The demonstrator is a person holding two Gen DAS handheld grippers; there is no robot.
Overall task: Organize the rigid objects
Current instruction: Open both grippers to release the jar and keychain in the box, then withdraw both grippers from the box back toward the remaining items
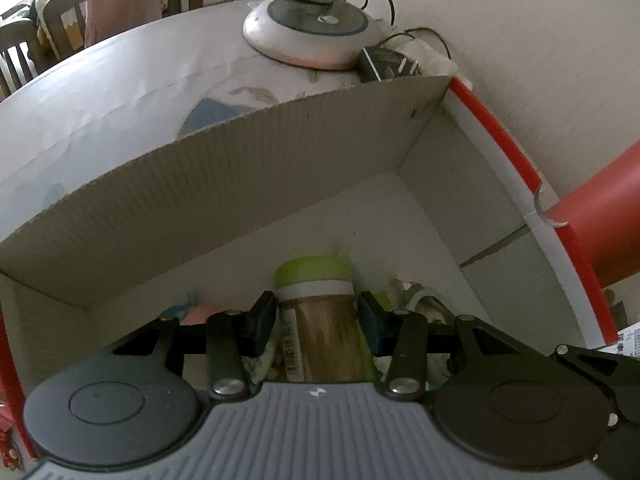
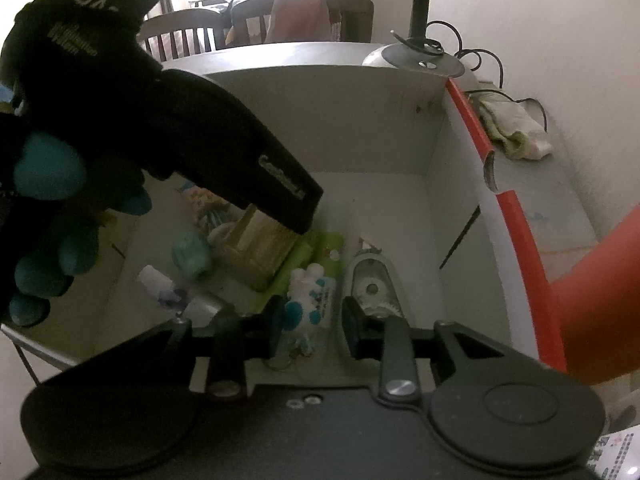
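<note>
Left gripper (image 1: 318, 316) pinches jar (image 1: 320, 336) — box (image 1: 200, 184) crowded.

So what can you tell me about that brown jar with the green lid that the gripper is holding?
The jar is a clear cylinder, seemingly plastic, filled with something tan, with a white collar under a lime-green lid and a barcode label down one side. The left gripper clamps it by the body, a finger on each side. It hangs tilted inside the cardboard box, above small toys and packets; whether it touches them I cannot tell.
</note>
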